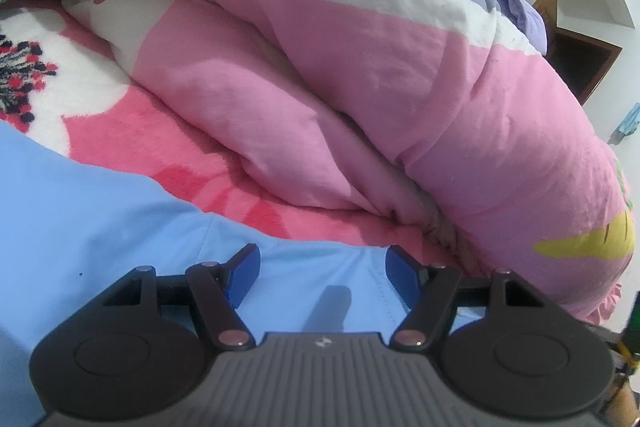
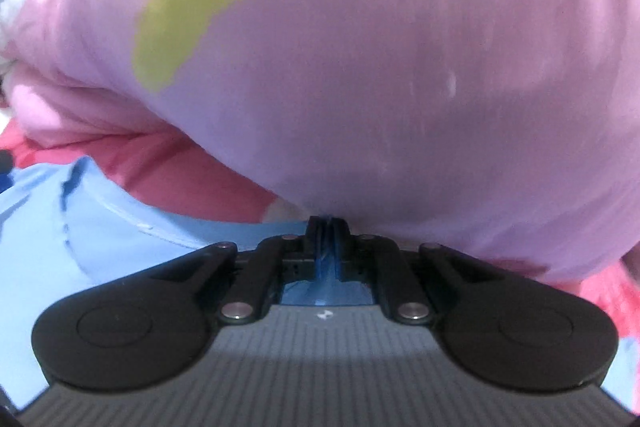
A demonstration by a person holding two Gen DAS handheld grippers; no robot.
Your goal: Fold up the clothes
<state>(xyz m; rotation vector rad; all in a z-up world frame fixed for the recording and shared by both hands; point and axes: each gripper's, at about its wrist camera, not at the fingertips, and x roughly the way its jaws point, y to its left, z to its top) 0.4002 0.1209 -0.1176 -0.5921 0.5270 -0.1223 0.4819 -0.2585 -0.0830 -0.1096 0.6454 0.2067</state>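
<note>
Notably, the left gripper [image 1: 322, 277] stood with its jaws spread wide and nothing between them, its blue pads [image 1: 242, 273] poised over the light blue garment [image 1: 100, 227]. That garment lay flat across the lower left and lower centre of the left wrist frame, on a pink, red and white fleece blanket [image 1: 132, 123]. Filling the upper right of that frame was a bulky pink and white quilt [image 1: 360, 67] (yellow patch at its right end), bunched on the blanket just beyond the garment's far edge.

In the right wrist frame, the right gripper [image 2: 327, 227] had its jaws pressed together on a thin fold of the light blue garment [image 2: 60, 227], at lower centre, hard against the underside of the quilt [image 2: 400, 67]. The view was blurred.
</note>
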